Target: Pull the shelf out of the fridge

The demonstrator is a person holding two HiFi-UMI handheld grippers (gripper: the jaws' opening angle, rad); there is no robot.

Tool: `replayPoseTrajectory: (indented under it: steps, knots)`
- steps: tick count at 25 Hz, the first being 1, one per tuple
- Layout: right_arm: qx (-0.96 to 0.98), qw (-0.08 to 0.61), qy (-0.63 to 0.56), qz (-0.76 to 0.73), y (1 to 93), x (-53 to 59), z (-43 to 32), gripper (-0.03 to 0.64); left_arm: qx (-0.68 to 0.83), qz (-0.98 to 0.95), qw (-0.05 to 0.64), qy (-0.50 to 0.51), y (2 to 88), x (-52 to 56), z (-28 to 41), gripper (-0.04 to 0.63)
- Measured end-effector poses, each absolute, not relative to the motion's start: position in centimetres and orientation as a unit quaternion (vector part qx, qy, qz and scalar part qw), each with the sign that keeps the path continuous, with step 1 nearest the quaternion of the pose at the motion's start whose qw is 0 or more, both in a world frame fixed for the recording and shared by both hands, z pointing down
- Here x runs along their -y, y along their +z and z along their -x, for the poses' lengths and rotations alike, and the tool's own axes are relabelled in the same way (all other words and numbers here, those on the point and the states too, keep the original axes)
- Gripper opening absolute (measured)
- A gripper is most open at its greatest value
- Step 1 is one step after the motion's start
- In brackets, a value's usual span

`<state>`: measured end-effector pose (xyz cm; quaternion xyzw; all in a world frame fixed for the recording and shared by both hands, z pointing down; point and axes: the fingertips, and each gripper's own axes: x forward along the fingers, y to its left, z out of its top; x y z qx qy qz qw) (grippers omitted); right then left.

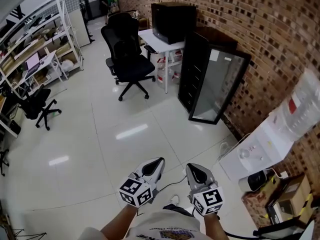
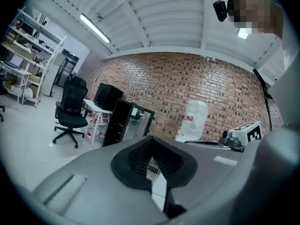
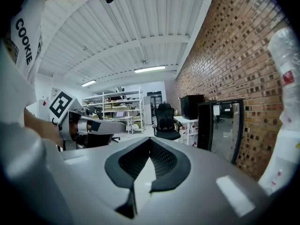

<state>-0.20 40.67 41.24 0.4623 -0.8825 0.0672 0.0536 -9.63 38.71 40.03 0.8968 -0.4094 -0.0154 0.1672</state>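
Two grippers sit low in my head view, side by side above the person's forearms. The left gripper (image 1: 156, 161) and the right gripper (image 1: 194, 168) both point up the frame across the pale floor (image 1: 115, 129), and both are empty. The fridge (image 1: 212, 81) stands right of centre against the brick wall (image 1: 260, 29), well apart from both tools. It is a tall black cabinet with a glass door. I cannot pick out a single shelf from here, nor tell whether the door is ajar. Left of the fridge is a white table (image 1: 159, 40) with a black box on top, and a chair (image 1: 127, 59) stands beside that. A dispenser (image 1: 265, 144) is at the right edge, and racks (image 1: 35, 49) fill the upper left.

Through the left gripper view, the jaws are pressed together with nothing between them. The fridge (image 2: 125, 124) shows left of centre, beyond the tips, with the chair (image 2: 70, 111) further left. The dispenser's bottle (image 2: 194, 121) is just right of centre, and the right gripper's marker cube (image 2: 248, 134) is at the right.

Through the right gripper view, these jaws also meet along a seam, holding nothing. The fridge (image 3: 220, 125) stands to the right against the wall, its glass reflecting the room. The chair (image 3: 166, 121) is at centre, the racks (image 3: 117, 107) behind it, and the left gripper (image 3: 105, 125) is at the left.
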Motion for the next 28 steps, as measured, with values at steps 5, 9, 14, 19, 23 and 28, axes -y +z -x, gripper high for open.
replayPoseTrajectory:
  steps: [5, 9, 14, 19, 23, 28]
  knots:
    - [0.890, 0.045, 0.059, -0.450, 40.6, -36.9, -2.0, 0.005, 0.419, -0.895, 0.154, -0.020, 38.9, -35.4, 7.4, 0.000]
    - [0.894, 0.033, 0.055, -0.444, 40.1, -35.5, -3.0, 0.004, 0.429, -0.892, 0.142, -0.011, 38.4, -34.1, 6.6, 0.000]
    - [0.897, 0.026, 0.051, -0.439, 39.6, -34.4, -3.7, 0.005, 0.438, -0.890, 0.129, -0.009, 37.5, -32.6, 6.1, 0.000]
    - [0.895, 0.033, 0.044, -0.443, 39.9, -32.9, -4.7, 0.005, 0.436, -0.891, 0.131, -0.010, 38.3, -30.9, 5.1, 0.000]
    - [0.893, 0.044, 0.052, -0.446, 41.0, -31.0, -5.1, 0.005, 0.436, -0.888, 0.142, -0.011, 39.4, -28.9, 5.0, 0.000]
    - [0.892, 0.058, 0.053, -0.446, 41.7, -27.3, -4.5, 0.005, 0.434, -0.887, 0.157, -0.017, 40.6, -25.0, 5.6, 0.000]
